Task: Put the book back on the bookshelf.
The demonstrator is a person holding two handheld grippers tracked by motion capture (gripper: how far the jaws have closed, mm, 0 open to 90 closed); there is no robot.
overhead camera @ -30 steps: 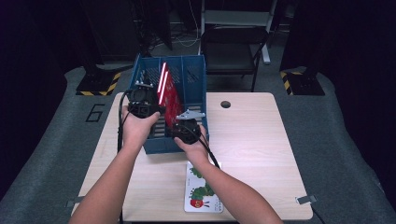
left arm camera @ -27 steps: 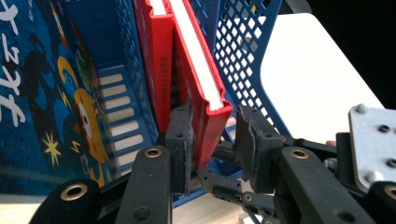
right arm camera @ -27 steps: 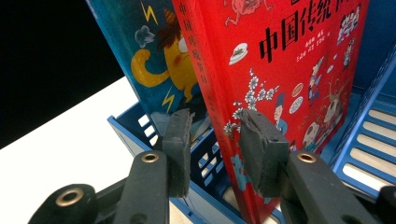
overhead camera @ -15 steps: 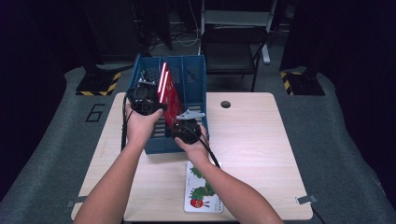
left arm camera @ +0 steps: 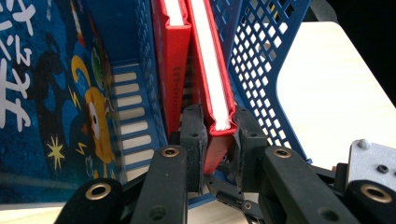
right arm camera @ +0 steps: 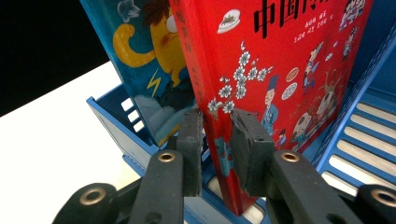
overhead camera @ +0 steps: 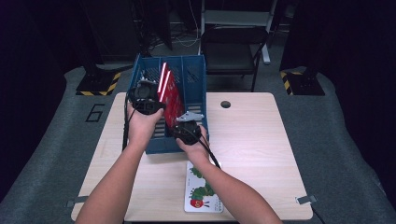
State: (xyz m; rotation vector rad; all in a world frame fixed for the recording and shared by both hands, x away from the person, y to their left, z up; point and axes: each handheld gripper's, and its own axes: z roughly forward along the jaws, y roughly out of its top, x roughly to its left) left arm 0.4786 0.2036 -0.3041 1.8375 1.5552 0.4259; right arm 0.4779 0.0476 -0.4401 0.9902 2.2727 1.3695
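Tabletop blue rack (overhead camera: 195,84): both grippers, left (left arm camera: 215,135) and right (right arm camera: 215,140), closing, clamp red book (right arm camera: 280,60).

The blue file rack (overhead camera: 194,81) looks like moulded plastic, slightly shiny, with perforated walls and a slatted floor. The 2 red books (left arm camera: 215,70) are hardcovers with a smooth, semi-gloss board; page edges look like plain matt white paper. The blue picture book (right arm camera: 149,70) next to them has a printed cover with a soft sheen. The table (overhead camera: 247,140) is pale wood-look laminate, smooth and matt. The left gripper (left arm camera: 215,140) and right gripper (right arm camera: 215,149) have matt black plastic jaws with brass-coloured metal rivets and dull, rubbery-looking pads. The caterpillar book (overhead camera: 201,191) looks glossy.
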